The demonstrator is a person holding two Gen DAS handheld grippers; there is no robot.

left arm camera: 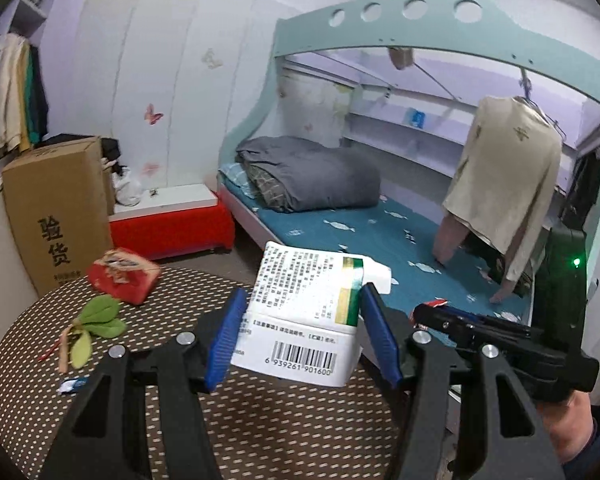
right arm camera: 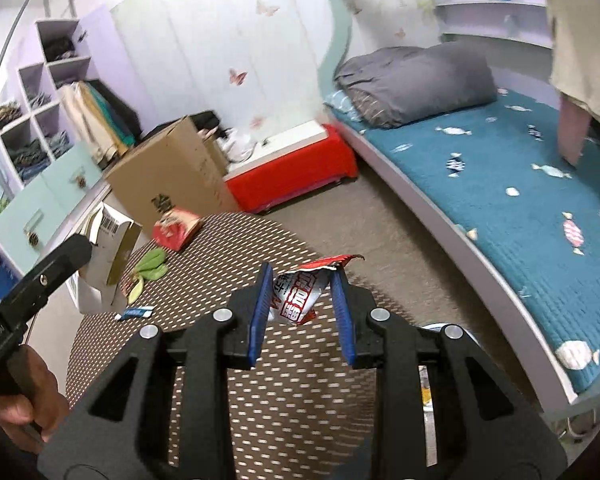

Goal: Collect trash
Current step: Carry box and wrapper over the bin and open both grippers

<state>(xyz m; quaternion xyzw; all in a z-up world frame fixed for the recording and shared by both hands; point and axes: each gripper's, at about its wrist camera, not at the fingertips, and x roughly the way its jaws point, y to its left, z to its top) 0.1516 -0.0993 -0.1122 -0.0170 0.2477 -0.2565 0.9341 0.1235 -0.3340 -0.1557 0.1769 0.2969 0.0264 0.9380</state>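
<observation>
My left gripper (left arm camera: pixel 300 312) is shut on a white medicine box (left arm camera: pixel 308 316) with a barcode, held above the round dotted table (left arm camera: pixel 260 420). My right gripper (right arm camera: pixel 302 304) is shut on a red and silver snack wrapper (right arm camera: pixel 304 292) above the same table (right arm camera: pixel 280 400). On the table lie a crumpled red package (left arm camera: pixel 124 276), green leaves (left arm camera: pixel 100 316) and a small blue-white wrapper (left arm camera: pixel 72 385). They also show in the right wrist view: the red package (right arm camera: pixel 176 228), the leaves (right arm camera: pixel 152 266), the small wrapper (right arm camera: pixel 134 313). The medicine box (right arm camera: pixel 108 240) shows at the left there.
A tall cardboard box (left arm camera: pixel 56 208) stands left of the table, a red low cabinet (left arm camera: pixel 172 228) behind it. A bed with a blue sheet (left arm camera: pixel 380 248) and grey quilt (left arm camera: pixel 312 172) lies to the right. A cream shirt (left arm camera: pixel 508 176) hangs over the bed. Something lies on the floor by the table's right edge (right arm camera: pixel 428 392).
</observation>
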